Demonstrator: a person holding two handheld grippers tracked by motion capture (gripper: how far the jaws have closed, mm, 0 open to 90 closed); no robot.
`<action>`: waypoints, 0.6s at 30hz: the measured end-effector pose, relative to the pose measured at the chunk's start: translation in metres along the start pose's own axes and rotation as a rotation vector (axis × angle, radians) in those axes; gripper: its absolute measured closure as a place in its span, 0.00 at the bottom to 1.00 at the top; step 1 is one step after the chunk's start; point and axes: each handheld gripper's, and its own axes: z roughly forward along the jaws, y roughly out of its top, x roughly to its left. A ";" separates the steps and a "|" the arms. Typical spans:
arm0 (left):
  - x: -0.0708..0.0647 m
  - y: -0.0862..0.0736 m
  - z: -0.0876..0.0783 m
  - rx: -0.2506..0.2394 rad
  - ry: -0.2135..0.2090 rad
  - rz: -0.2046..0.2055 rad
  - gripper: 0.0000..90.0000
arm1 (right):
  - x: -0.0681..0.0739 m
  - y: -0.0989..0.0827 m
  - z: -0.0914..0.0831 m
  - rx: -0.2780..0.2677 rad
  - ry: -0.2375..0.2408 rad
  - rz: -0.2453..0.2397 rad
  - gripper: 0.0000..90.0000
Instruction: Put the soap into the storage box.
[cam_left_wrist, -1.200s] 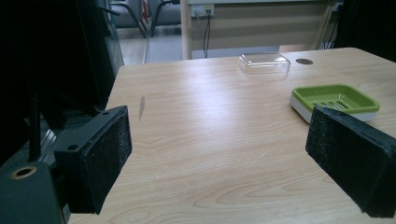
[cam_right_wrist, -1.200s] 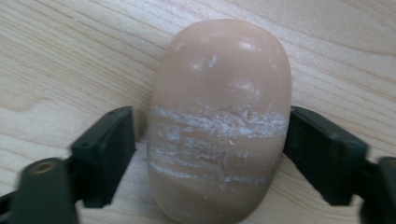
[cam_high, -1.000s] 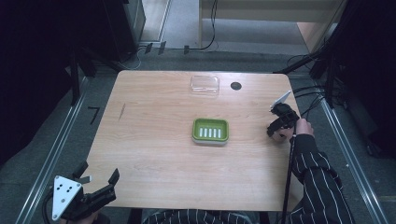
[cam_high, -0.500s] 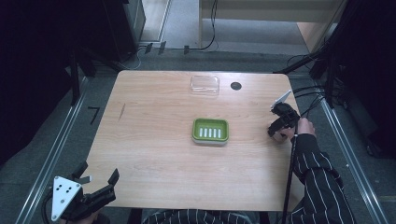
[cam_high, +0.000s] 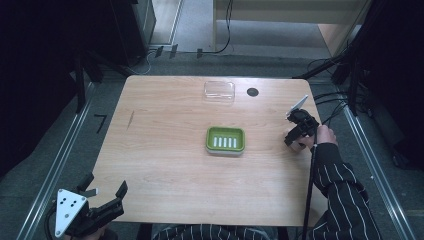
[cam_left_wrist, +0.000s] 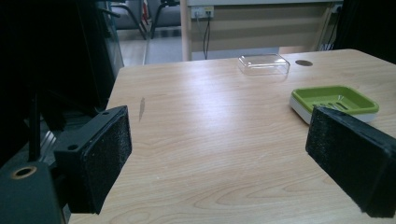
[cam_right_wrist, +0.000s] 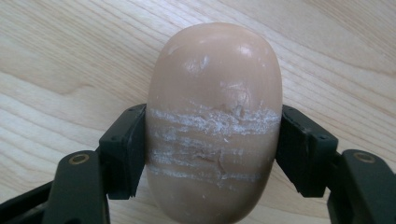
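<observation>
Two jaws of the right gripper (cam_right_wrist: 212, 149) clamped on a tan oval soap bar (cam_right_wrist: 215, 121), pads pressing both long sides; jaws just closed onto it. White scrape lines band the soap's middle. Soap sits on or just over the wooden table (cam_high: 165, 150), can't tell if it touches. In the high view the right gripper (cam_high: 295, 137) is to the right of the green soap dish (cam_high: 225, 140), near it but apart, close to the table's right edge. Left gripper (cam_high: 107, 197) jaws wide apart, nothing between them, at the table's near-left corner, well away from the dish. Clear plastic lid (cam_high: 219, 91) lies behind the dish, at the far edge; dark round hole (cam_high: 252, 92) just right of the lid.
</observation>
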 end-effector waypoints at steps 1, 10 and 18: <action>0.000 0.000 0.000 0.000 0.000 0.000 0.08 | 0.000 0.000 0.000 0.000 0.000 0.000 0.36; 0.000 0.000 0.000 0.000 0.000 0.000 0.08 | 0.020 0.006 -0.007 -0.004 0.007 -0.064 0.36; 0.000 0.000 0.000 0.000 0.000 -0.002 0.08 | 0.036 0.010 -0.012 -0.002 0.015 -0.109 0.36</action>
